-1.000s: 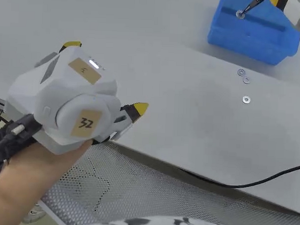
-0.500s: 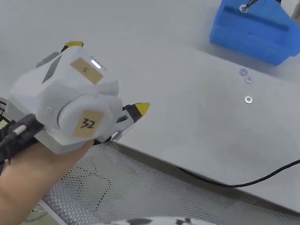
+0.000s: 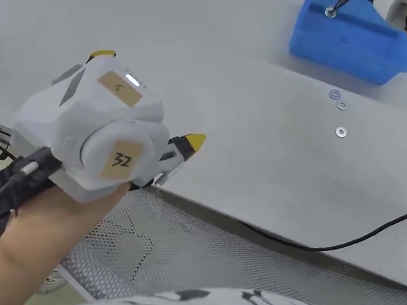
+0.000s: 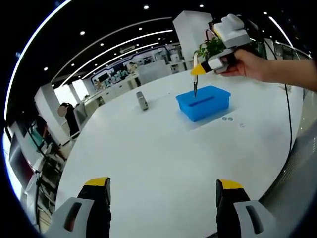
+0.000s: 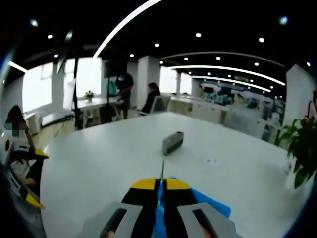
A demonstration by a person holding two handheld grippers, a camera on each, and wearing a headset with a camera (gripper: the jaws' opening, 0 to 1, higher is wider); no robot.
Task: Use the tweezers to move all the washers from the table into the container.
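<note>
My right gripper [image 5: 162,184] is shut on thin metal tweezers [image 5: 162,171], which point down over the blue container [image 3: 350,39]. A small washer [image 3: 329,11] sits at the tweezers' tip [image 3: 340,4], just above the container's open top. Three washers lie on the white table in front of the container: two close together [image 3: 335,95] [image 3: 340,106] and one nearer to me [image 3: 341,132]. My left gripper [image 3: 148,96] hovers open and holding nothing over the table's near left edge, far from the washers. The left gripper view shows the right gripper [image 4: 199,71] above the container [image 4: 203,102].
A black cable [image 3: 362,235] runs across the table's near right edge. Perforated metal mesh [image 3: 158,252] lies below the table's front edge. A small grey box [image 4: 142,100] stands beyond the container. Chairs, desks and people are far behind.
The camera has shifted slightly. The tweezers' tip with the washer stays over the container, and the left gripper has held still.
</note>
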